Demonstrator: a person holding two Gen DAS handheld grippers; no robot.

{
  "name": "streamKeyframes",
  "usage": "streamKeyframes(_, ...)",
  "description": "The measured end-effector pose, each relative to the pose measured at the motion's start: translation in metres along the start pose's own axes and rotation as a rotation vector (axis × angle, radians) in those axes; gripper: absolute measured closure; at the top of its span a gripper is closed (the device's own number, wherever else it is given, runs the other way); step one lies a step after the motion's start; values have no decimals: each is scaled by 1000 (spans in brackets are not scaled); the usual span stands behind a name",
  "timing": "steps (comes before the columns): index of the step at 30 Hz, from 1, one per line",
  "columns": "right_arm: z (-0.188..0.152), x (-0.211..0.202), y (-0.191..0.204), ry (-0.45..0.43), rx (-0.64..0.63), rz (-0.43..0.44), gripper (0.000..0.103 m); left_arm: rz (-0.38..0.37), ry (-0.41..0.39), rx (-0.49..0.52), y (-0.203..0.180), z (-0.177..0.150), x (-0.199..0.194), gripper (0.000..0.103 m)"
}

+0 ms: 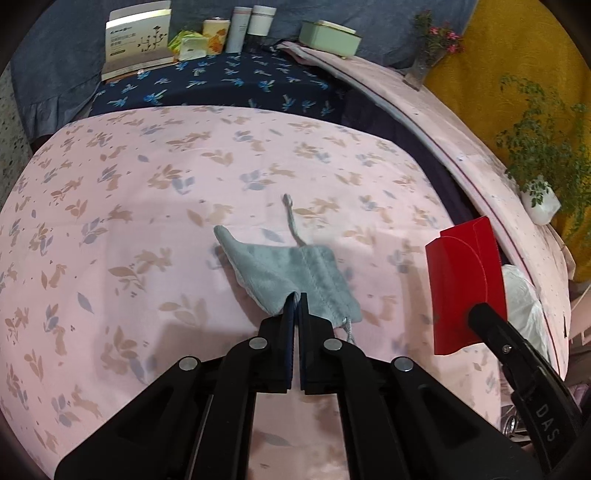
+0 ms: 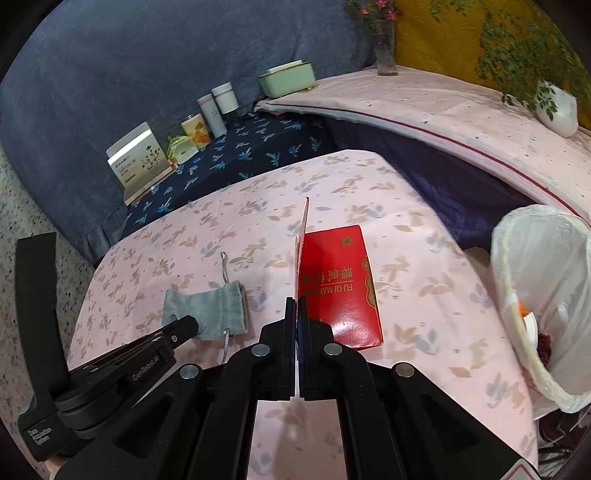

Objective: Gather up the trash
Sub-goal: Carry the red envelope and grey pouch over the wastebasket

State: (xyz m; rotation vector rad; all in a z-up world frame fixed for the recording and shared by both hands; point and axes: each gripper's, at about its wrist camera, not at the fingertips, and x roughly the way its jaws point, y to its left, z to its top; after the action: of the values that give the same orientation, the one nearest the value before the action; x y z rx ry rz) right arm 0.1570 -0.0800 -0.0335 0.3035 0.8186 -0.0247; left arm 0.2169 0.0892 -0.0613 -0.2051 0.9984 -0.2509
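1. Spread over the worktop: a pink cloth printed with rabbits and leaves [image 1: 147,206], bare but for two task items.
2. Behind it, on a dark navy floral cloth [image 1: 229,85]: a white booklet-style box with branch artwork [image 1: 138,42], a green-and-white packet [image 1: 188,44], a cream tin with orange flowers [image 1: 216,37], two pale cylindrical containers [image 1: 251,26], and a mint-green rectangular box [image 1: 328,37].
3. Along the right: a raised pink ledge [image 2: 461,122] bearing a clear glass vase of pink flowers [image 2: 384,51] and a white pot of trailing green foliage [image 2: 557,110].
4. Off the worktop's right edge: a bin lined with a white plastic bag [image 2: 543,295], mouth open, some scraps inside.
5. No obstacle between either item and the bin.
6. Left tongs [image 1: 294,301]: low over the cloth, pointing forward, pressed together on the near edge of a grey-blue velvet drawstring pouch [image 1: 291,273].
7. Pouch lying mostly flat on the pink cloth, one corner raised to the left, its cord trailing away beyond it.
8. Right tongs [image 2: 297,304]: level with the left pair and to their right, clamped on the thin flap of a red paper envelope with gold lettering [image 2: 338,288].
9. Envelope held edge-up, its red face turned right, lower corner near the cloth; whether touching cannot be told.
10. Pouch and envelope well apart, the envelope nearer the bin.
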Motion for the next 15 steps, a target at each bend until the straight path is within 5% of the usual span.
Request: streamKeyframes(15,9,-60,-77,-98,83,-38,102,-92,-70,154,-110,-2,-44,102)
